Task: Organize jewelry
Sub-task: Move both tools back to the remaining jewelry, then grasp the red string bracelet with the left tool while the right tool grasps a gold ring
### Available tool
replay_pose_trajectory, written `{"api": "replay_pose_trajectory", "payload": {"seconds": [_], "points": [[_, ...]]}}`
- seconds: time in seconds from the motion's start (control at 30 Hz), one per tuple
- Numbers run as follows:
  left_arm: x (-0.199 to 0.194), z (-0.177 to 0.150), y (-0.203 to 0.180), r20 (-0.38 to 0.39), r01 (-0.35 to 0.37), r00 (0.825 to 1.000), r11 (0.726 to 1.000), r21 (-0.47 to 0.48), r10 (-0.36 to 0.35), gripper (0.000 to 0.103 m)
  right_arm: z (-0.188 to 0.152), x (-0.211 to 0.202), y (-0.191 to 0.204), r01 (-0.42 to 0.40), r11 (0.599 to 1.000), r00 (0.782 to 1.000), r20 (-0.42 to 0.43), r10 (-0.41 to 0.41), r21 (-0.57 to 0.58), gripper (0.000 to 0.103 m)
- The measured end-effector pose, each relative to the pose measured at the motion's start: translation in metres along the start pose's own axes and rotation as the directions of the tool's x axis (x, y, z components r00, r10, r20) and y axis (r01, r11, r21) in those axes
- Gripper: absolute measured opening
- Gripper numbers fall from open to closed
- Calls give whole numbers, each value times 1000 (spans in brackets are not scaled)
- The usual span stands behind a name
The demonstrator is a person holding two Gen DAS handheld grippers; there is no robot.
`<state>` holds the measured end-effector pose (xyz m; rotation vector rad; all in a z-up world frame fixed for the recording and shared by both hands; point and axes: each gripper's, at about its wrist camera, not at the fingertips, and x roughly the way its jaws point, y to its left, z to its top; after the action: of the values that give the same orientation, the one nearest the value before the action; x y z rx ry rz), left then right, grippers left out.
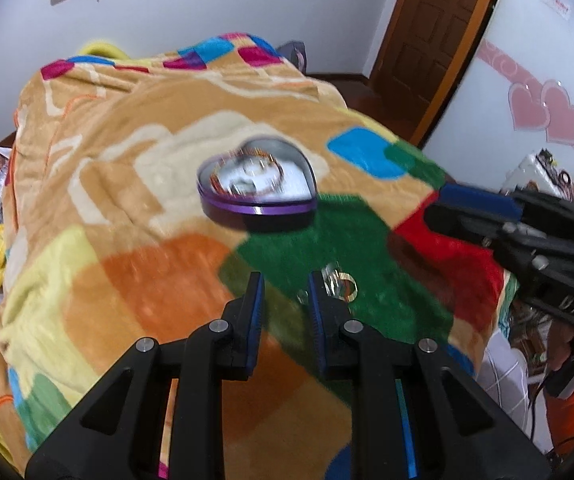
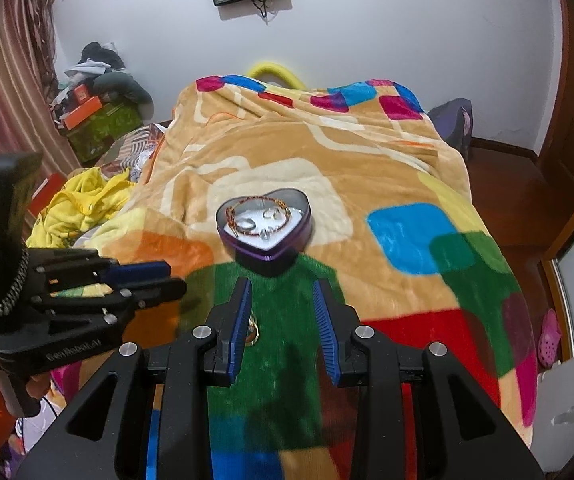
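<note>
Little could be read. On the side of my left gripper [image 2: 175,278], seen from the right wrist, pale raised lettering ran along the black body, too blurred for me to make out. My right gripper [image 1: 439,204] showed similar unreadable marks. A white wall sticker [image 1: 559,6] bore illegible red characters

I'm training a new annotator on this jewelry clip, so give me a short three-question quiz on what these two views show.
1. True or false: the heart-shaped box is closed with a lid.
2. The loose ring lies on which colour patch of the blanket? A red, B green, C blue.
3. Fill in: in the left wrist view, the ring lies beside the ____ finger of the left gripper.

Key: 1 false, it is open with jewelry inside. 2 B. 3 right. The right gripper is open and holds nothing.
</note>
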<state>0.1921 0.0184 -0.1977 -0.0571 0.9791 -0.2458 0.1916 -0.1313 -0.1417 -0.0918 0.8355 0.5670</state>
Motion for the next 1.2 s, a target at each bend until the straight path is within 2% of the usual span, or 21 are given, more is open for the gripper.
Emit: {"api": "replay_pose_trajectory", "payload": {"seconds": [0.27, 0.47, 0.5, 0.53, 0.63, 0.93, 1.1, 1.2], "points": [[30, -22, -14, -98, 22, 995, 1000, 7, -21, 21, -16, -5, -10, 13, 999, 1000, -18, -12, 29, 29], [38, -22, -18, -82, 24, 996, 1000, 4, -23, 20, -27, -5, -16, 15, 999, 999, -40, -13, 50, 29], [38, -22, -18, -78, 28, 997, 1000, 4, -27, 16, -28, -5, -15, 16, 999, 999, -42, -14, 50, 29], [37, -22, -18, -74, 32, 997, 999, 3, -32, 7, -30, -5, -15, 16, 999, 999, -44, -14, 51, 29], [35, -22, -17, -67, 40, 997, 999, -5, -41, 6, -32, -3, -14, 10, 999, 999, -52, -7, 53, 29], [-7, -10, -13, 46, 49, 998, 999, -12, -49, 6, -38, 16, 0, -12, 1000, 995, -99, 15, 24, 29], [-35, -1, -7, 128, 36, 991, 999, -11, -35, 6, -39, 31, 12, -28, 1000, 991, -133, 26, -8, 29], [-43, 0, 0, 148, 36, 988, 999, -24, -32, 6, -39, 41, 20, -39, 999, 988, -149, 34, -29, 29]]}}
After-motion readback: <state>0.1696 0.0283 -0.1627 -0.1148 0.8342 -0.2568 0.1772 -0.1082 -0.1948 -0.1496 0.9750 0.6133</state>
